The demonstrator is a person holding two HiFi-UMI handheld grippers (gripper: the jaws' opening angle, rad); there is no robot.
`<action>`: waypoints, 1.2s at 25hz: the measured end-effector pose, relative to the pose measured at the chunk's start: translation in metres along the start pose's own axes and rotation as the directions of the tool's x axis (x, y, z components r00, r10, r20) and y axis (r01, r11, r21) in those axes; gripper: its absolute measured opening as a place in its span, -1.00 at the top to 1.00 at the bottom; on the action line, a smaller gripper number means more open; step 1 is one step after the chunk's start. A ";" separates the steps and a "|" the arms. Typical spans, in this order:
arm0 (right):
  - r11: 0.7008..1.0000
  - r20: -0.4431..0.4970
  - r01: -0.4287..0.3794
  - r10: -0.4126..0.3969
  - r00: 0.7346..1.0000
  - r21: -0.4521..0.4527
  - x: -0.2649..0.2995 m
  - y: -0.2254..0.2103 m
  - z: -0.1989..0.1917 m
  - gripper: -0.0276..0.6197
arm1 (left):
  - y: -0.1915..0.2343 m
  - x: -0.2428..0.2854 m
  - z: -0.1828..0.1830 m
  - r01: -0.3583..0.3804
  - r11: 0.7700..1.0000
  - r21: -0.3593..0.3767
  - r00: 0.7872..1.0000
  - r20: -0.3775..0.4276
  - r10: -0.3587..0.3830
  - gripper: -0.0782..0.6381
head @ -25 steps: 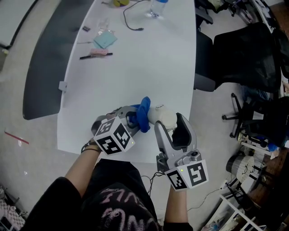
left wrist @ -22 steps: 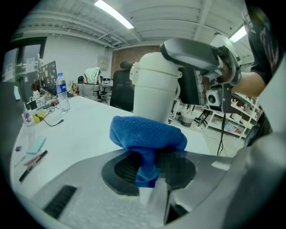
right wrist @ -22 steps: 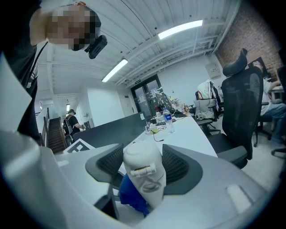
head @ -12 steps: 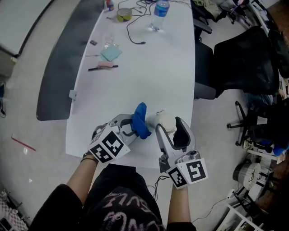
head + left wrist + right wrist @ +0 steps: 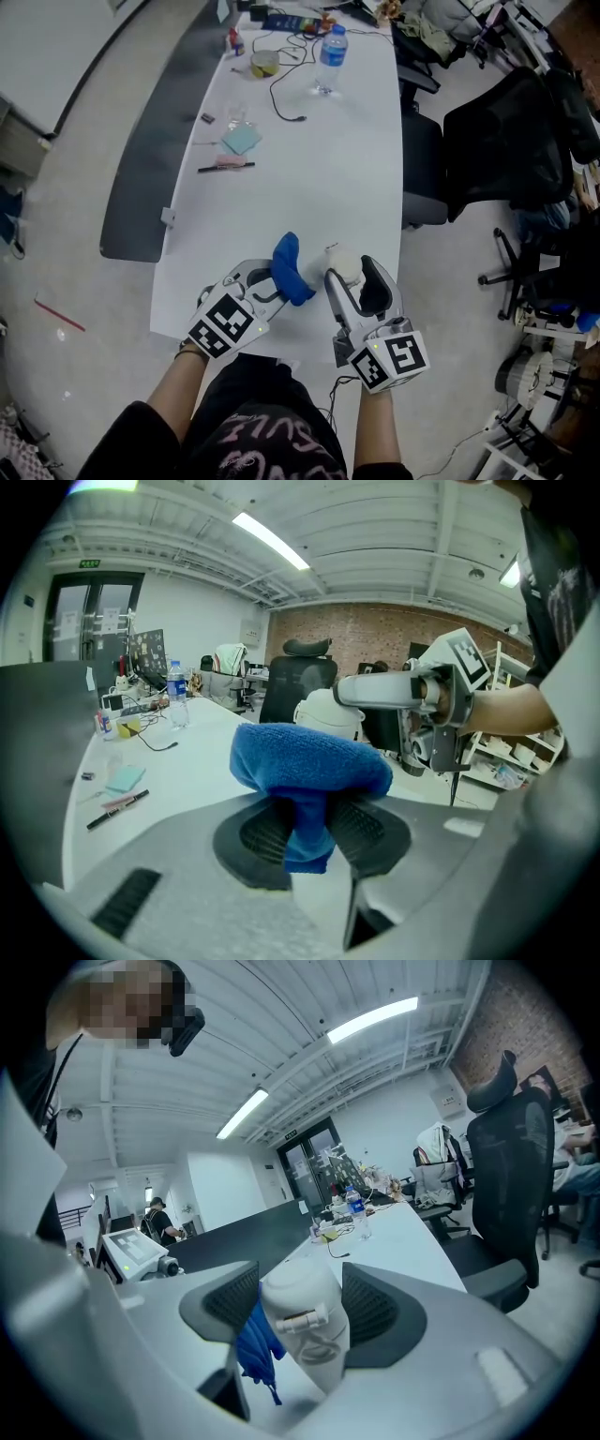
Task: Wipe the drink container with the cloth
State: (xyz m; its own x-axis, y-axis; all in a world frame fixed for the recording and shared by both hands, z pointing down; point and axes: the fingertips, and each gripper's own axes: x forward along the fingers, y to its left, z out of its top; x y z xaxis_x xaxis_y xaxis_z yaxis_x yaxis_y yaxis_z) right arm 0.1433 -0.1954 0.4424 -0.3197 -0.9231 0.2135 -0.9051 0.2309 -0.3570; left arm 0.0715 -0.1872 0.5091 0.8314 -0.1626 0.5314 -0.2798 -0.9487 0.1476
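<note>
We are pinching the blue cloth in our left gripper and squeezing the white cup in our right gripper.

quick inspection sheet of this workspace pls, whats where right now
surface: white table, long, rounded near end
job's things: white drink container and blue cloth side by side over the near edge; contact unclear
clutter: water bottle, pen, teal pad, yellowish pot at far end
grippers: left gripper shut on the cloth; right gripper shut on the drink container
cables: black cable looping beside the bottle
surroundings: black office chair right of the table
</note>
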 end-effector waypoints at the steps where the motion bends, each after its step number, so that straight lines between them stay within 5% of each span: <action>1: 1.000 0.002 -0.001 0.001 1.000 0.001 -0.001 0.000 0.000 0.05 | 0.000 -0.002 0.002 -0.009 1.000 -0.002 1.000 0.007 0.009 0.50; 18: 1.000 0.084 0.002 -0.001 0.997 -0.022 -0.032 0.010 0.038 0.06 | -0.001 -0.046 0.042 -0.156 0.985 -0.072 0.978 0.127 0.164 0.50; 30: 0.996 0.139 0.028 -0.016 0.990 -0.081 -0.083 0.022 0.052 0.38 | -0.024 -0.081 0.064 -0.256 0.965 -0.064 0.939 0.220 0.264 0.50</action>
State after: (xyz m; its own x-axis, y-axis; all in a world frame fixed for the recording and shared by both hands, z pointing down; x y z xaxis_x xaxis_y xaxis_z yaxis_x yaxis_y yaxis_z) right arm 0.1644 -0.1292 0.3693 -0.2630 -0.9605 0.0906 -0.9334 0.2295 -0.2758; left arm 0.0421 -0.1683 0.4093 0.8128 -0.4624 0.3542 -0.5131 -0.8562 0.0596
